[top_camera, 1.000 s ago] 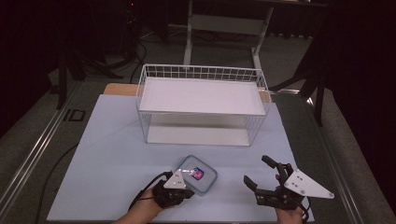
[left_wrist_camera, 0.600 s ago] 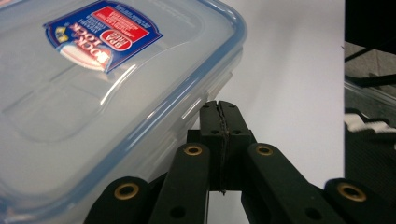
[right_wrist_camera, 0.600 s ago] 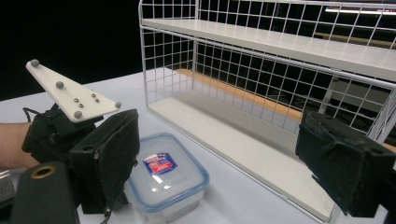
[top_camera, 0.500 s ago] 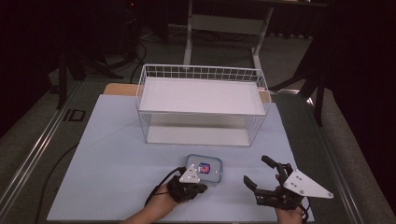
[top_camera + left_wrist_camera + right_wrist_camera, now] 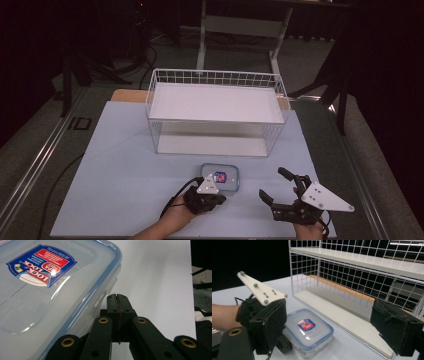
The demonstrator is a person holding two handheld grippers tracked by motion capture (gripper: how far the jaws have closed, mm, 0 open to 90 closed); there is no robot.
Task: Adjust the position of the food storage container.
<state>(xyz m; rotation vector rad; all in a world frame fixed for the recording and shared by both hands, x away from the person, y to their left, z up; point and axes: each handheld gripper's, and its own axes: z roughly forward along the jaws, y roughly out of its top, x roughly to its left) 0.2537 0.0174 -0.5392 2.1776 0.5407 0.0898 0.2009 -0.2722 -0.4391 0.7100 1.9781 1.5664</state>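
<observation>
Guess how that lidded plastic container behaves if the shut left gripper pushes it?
The container looks empty through its clear lid, so probably light. Its flat base on the smooth white mat suggests sliding, not tipping. The left gripper sits beside one corner, so it may swivel.

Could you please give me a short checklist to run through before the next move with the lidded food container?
1. Lid seated on the plastic food container: ok, it lies flat with the label facing up.
2. Left gripper shut: ok, its jaws meet with nothing between them, right beside the container's side clip.
3. Left gripper touching the container: cannot tell; the tips are very near its wall.
4. Right gripper ready: ok, its jaws stand wide open and hold nothing, to the right of the container.
5. Wire rack free to receive: ok, the top shelf and lower shelf are bare.
6. Container resting flat on the white table sheet: ok.
</observation>
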